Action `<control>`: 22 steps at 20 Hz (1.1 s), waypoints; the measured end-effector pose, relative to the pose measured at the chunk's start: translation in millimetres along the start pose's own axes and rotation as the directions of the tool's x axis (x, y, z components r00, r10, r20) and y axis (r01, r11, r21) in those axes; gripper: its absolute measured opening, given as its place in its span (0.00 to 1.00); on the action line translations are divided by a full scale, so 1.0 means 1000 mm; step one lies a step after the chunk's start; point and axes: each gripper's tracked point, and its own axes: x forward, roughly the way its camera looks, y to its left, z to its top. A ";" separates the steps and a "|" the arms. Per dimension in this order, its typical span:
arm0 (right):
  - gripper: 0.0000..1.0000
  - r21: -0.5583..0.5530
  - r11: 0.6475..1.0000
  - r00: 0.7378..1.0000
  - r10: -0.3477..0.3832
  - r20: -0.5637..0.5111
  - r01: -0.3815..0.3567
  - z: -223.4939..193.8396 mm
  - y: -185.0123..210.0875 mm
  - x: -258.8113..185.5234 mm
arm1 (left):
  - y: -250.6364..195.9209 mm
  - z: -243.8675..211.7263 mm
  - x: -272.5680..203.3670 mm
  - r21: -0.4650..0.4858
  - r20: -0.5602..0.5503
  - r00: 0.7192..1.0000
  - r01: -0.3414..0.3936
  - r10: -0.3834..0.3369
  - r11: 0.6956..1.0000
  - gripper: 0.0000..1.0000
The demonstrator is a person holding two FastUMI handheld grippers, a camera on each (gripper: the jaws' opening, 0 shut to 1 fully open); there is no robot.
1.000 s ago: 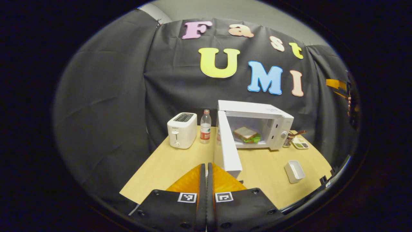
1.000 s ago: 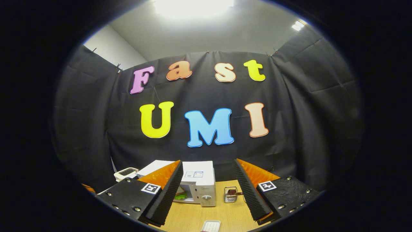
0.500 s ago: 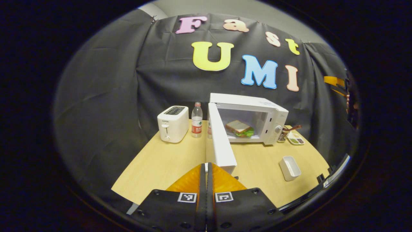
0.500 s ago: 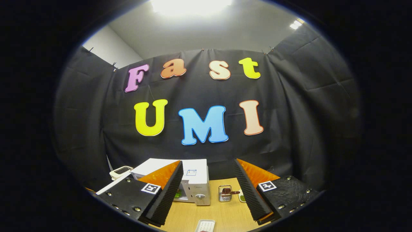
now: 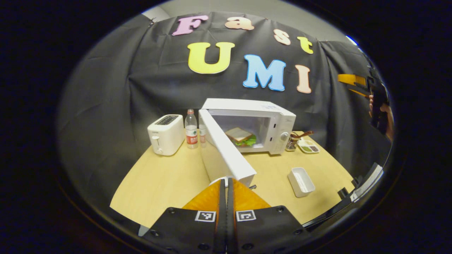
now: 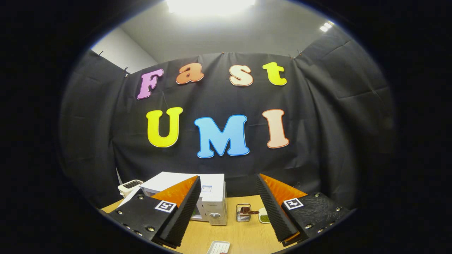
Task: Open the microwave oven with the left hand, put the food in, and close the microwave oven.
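Left gripper view: left claw (image 5: 226, 197) at 6 o'clock, fingers pressed together, holding nothing; its tips sit just under the free edge of the microwave door (image 5: 226, 155), contact hard to make out. Microwave (image 5: 252, 123) at centre, door swung out toward the camera, sandwich (image 5: 241, 137) inside on the cavity floor. Toaster (image 5: 166, 134) and bottle (image 5: 191, 129) at 10 o'clock on the counter (image 5: 166, 183), white tray (image 5: 301, 181) at 4 o'clock. The other claw and hand at 2 o'clock are cut off at the rim. Versus 1 s ago the door has angled further across and the scene slid left

Right gripper view: right claw (image 6: 229, 204) spread wide, empty, aimed high. Its left finger (image 6: 176, 208) hides the microwave cavity; view barely changed
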 end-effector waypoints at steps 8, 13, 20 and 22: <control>0.94 -0.009 1.000 1.000 -0.010 -0.002 0.009 0.000 -0.036 0.006 | -0.077 0.022 0.041 0.039 -0.015 0.995 0.098 -0.098 0.994 0.07; 0.94 0.009 0.999 0.999 -0.040 -0.012 0.040 -0.003 -0.061 0.012 | -0.112 0.030 0.077 0.044 -0.038 0.988 0.149 -0.148 0.988 0.07; 0.94 0.017 0.994 0.994 -0.107 -0.018 0.107 -0.007 -0.097 0.014 | -0.150 0.047 0.119 0.061 -0.048 0.976 0.216 -0.214 0.974 0.07; 0.94 0.021 0.992 0.992 -0.123 -0.021 0.124 -0.006 -0.106 0.016 | -0.157 0.054 0.131 0.060 -0.045 0.974 0.225 -0.223 0.972 0.07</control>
